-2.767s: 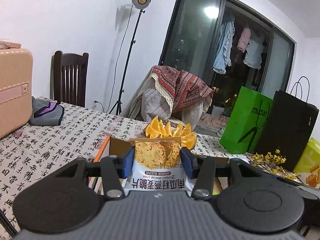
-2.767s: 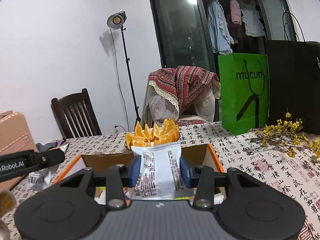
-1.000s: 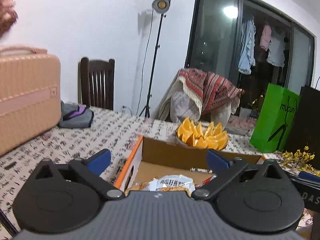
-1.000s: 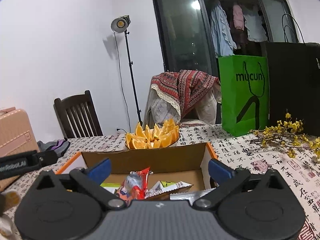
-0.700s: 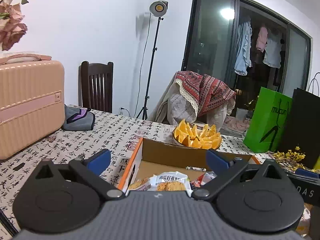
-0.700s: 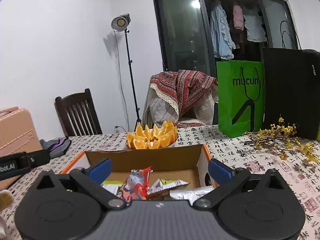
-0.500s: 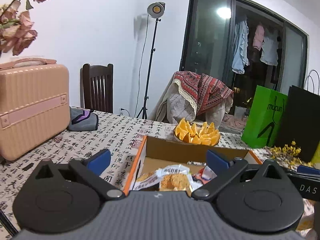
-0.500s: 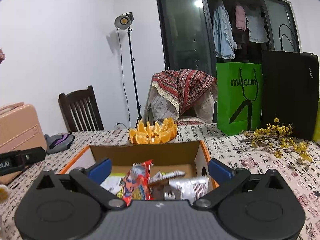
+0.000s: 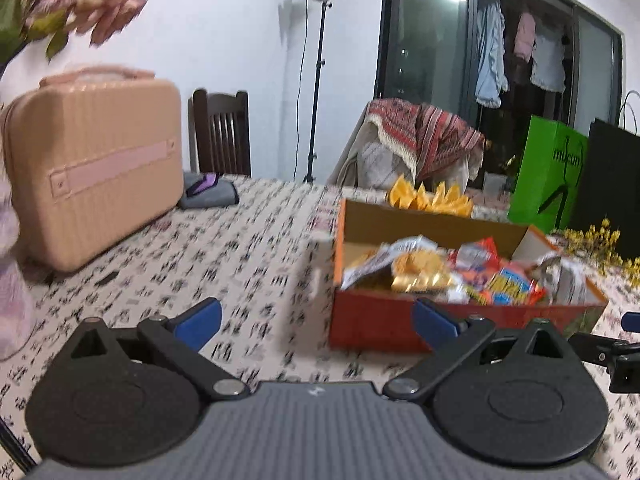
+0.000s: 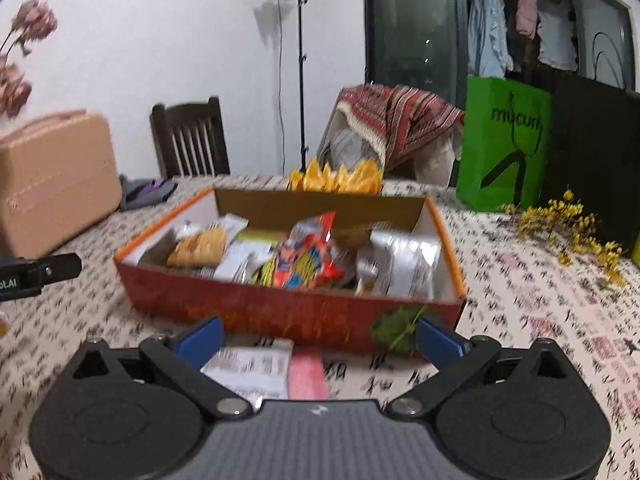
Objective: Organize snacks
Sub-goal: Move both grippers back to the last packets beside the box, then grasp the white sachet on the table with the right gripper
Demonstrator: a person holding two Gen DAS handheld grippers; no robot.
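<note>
Both the left hand-held gripper [image 9: 316, 318] and the right hand-held gripper [image 10: 318, 340] are hanging wide open and empty, while a light, crinkly, slippery-looking snack packet [image 10: 250, 368] is lying flat on the bench [image 10: 540, 300] just under the right one, before the snack box [image 10: 288, 312], probably best pinched across its sealed edge.

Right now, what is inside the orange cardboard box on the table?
The box holds loose snack packets: a cracker packet at the left, a red-orange packet in the middle, a silver packet at the right. What lies beneath them is covered.
</note>
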